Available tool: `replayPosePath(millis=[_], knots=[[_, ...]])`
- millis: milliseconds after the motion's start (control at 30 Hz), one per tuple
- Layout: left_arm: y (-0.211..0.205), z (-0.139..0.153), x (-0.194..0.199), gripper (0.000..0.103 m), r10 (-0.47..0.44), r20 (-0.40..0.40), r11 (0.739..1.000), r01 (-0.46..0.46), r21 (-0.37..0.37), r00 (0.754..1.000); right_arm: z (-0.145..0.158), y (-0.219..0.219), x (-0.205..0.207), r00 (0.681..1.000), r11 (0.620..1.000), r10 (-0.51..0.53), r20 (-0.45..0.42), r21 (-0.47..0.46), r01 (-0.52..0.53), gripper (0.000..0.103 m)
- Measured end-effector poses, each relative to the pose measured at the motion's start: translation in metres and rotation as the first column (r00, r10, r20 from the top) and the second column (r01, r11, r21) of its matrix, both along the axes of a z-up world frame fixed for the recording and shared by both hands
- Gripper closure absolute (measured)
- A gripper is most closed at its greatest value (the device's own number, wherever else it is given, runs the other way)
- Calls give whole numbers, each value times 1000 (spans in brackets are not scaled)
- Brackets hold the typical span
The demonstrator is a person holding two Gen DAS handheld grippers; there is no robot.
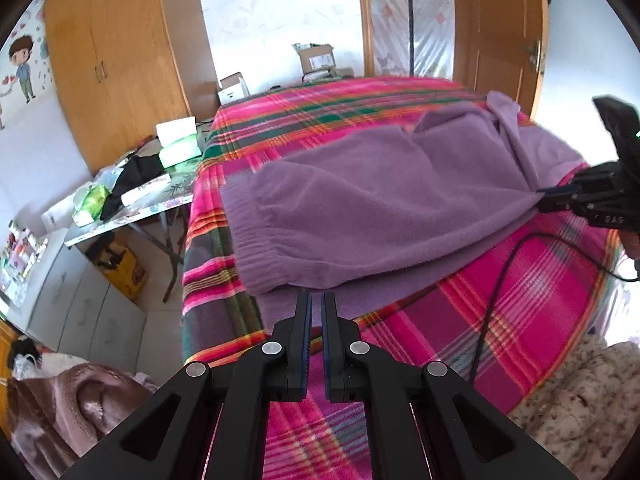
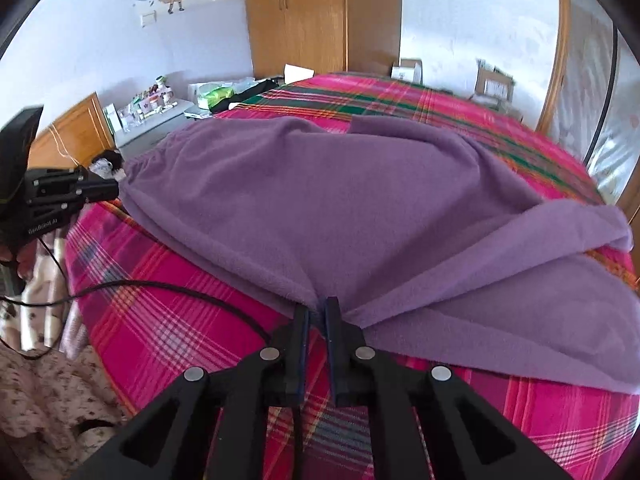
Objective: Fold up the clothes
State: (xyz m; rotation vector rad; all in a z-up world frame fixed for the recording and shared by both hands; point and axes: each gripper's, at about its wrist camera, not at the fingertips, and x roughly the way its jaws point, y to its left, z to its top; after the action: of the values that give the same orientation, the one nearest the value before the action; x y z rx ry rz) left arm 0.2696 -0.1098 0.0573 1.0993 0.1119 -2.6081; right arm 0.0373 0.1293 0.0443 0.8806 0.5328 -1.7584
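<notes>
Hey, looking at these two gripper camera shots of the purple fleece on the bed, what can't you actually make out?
- Left gripper: whether it pinches the purple garment; left wrist view, the edge lies right at its tips.
- What kind of garment it is: folds hide its shape in both views.
- Items on the side table: right wrist view, too small.
- Black cable: its ends run out of view.

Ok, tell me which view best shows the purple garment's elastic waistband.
Left wrist view: the ribbed waistband of the purple fleece garment lies close and sharp. The right wrist view shows it only far off, gathered by the left gripper.
</notes>
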Motion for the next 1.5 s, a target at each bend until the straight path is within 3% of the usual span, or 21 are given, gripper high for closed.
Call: replayPosePath(millis=[100,167,200,233,300,467,500,567,667,767,900,1000,1267,1333,1433,1500], knots=[[-17,12,2,97,44,-54,998,-42,38,998,8,2,-5,999,1000,-2,42,-16,3,92],[-35,14,-2,92,87,-70,989,-78,123,994,13,0,-5,999,999,-4,52,-34,5,92],[-50,11,-5,88,120,-66,970,-103,220,991,14,-2,-4,999,999,-4,54,-40,6,91],[-57,8,-6,86,143,-61,956,-123,266,988,15,-4,-3,998,999,-4,57,-45,7,91],[-68,1,-8,75,184,-48,930,-158,332,982,15,-6,1,998,999,7,61,-52,-4,90],[-95,-16,-11,72,279,-6,839,-241,489,960,18,-2,7,998,997,7,62,-71,-2,90],[-101,-19,-11,67,297,5,816,-256,518,955,19,-2,5,997,997,0,74,-78,6,90],[-107,-22,-13,66,314,9,782,-264,564,949,23,-5,3,991,993,10,131,-117,6,90],[-110,-25,-16,66,319,5,738,-252,626,948,23,-19,3,979,988,40,200,-151,-10,81],[-106,-25,-16,69,310,6,725,-241,645,951,17,-37,12,976,989,70,205,-142,-41,80],[-105,-21,-15,88,326,-9,719,-242,651,945,5,-56,22,969,988,108,224,-129,-81,80],[-102,-16,-9,94,335,-20,711,-239,662,942,1,-63,26,967,989,111,229,-118,-86,80],[-97,-13,7,95,357,-35,678,-233,697,933,11,-58,20,963,986,88,253,-158,-49,80],[-98,-17,6,95,367,-7,699,-271,661,930,13,-56,20,964,985,85,252,-169,-42,80],[-104,-30,6,95,391,37,667,-311,677,920,8,-55,16,965,988,56,255,-152,-17,80],[-106,-33,8,95,404,42,664,-325,674,914,3,-55,12,965,991,32,261,-137,4,80]])
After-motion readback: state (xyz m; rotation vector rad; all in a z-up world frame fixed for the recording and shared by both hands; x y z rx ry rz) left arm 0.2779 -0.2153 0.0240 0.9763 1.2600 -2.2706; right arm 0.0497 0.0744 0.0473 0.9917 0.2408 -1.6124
